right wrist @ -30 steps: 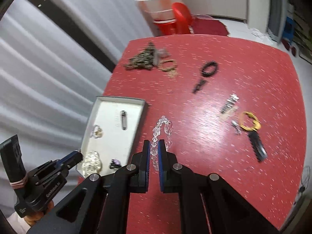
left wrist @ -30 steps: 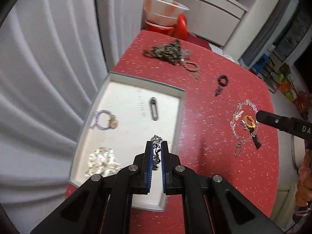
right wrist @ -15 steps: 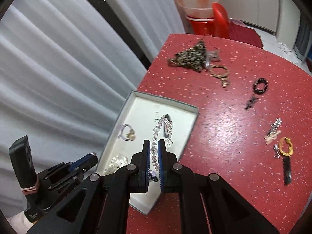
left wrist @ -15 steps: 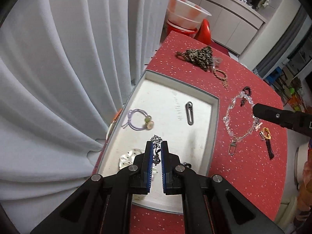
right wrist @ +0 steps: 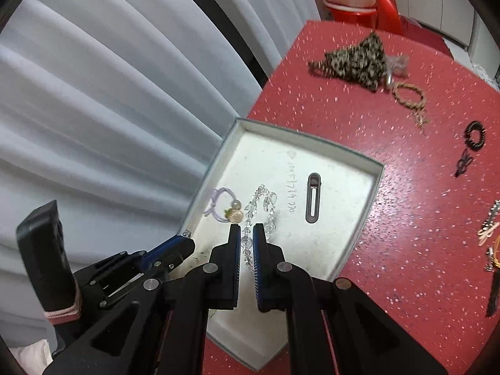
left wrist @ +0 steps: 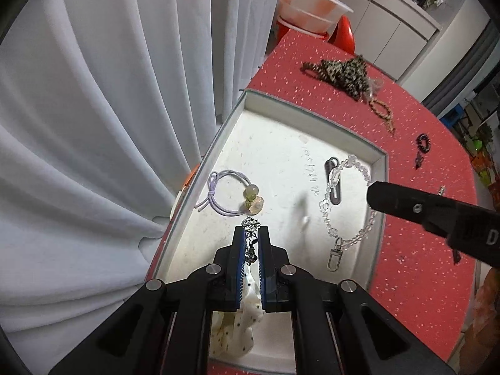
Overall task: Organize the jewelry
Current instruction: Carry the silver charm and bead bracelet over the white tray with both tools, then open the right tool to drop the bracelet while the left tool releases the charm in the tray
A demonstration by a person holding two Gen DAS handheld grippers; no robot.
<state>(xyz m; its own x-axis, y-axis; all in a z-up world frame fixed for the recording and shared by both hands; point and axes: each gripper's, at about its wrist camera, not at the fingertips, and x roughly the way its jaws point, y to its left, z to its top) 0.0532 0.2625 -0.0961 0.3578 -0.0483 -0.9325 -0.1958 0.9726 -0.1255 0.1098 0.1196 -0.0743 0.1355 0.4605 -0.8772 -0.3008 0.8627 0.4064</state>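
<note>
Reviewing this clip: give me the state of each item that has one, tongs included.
Left tongs: shut on small silver charm.
Right tongs: shut on clear bead chain, dangling over tray.
Tray: open, partly filled.
Purple hair tie: lying in tray.
Black clip: lying in tray.

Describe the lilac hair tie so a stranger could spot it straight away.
Find the shallow white tray at the curtain edge of the red table. The lilac hair tie lies on the tray floor near its curtain-side wall. It is the only thin elastic loop there, knotted at one end, with pale green and peach beads, unlike the clear bead chain nearby.
</note>
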